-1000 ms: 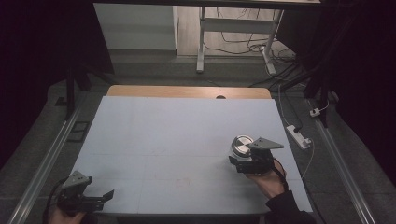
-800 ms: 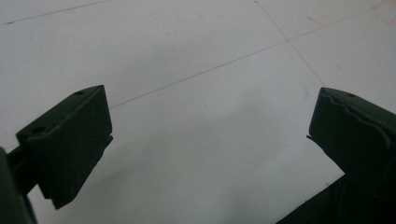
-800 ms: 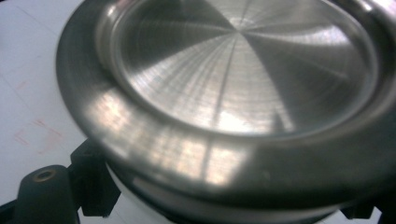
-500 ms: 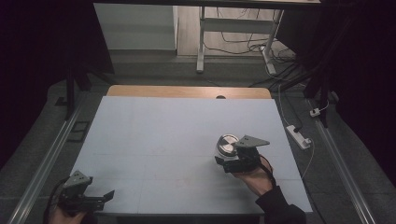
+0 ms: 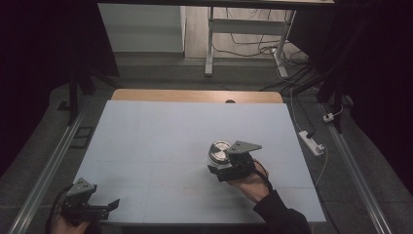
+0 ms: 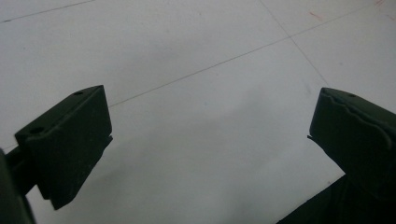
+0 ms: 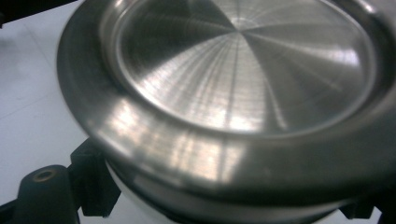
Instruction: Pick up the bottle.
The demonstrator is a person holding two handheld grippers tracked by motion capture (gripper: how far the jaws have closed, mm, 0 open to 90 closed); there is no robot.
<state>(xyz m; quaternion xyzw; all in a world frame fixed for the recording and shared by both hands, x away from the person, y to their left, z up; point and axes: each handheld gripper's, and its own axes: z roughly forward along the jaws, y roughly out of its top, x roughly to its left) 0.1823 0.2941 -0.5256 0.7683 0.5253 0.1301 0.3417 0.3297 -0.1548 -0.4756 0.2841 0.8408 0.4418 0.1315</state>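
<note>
A round metal lid [image 5: 219,151] of brushed steel, with a raised rim and a shallow dished centre, sits clamped in the right gripper [image 5: 225,165] above the pale table sheet [image 5: 160,141], right of the sheet's middle and nearer its front edge than its far edge. In the right gripper view the lid [image 7: 243,88] looms large and close, its concentric machining marks catching the light, and the black jaws close in on its underside from below, so the claw is drawn narrow and holding the lid by its lower part; what exactly the pads grip beneath the rim is hidden. The grey three-cornered plate [image 5: 244,146] on top of that gripper lies just to the right of the lid, and the person's right hand [image 5: 251,183] and dark sleeve [image 5: 280,214] reach up to it from the sheet's front edge. Well apart from the lid, at the sheet's front left corner, the left gripper [image 5: 104,207] rests low in the person's left hand [image 5: 70,226]. In the left gripper view its two black jaws stand wide apart with bare sheet [image 6: 205,93] between them. Beyond the sheet's far edge a strip of wooden tabletop [image 5: 195,95] shows, and off the sheet's right side a white power strip [image 5: 311,142] lies on the dark floor.
</note>
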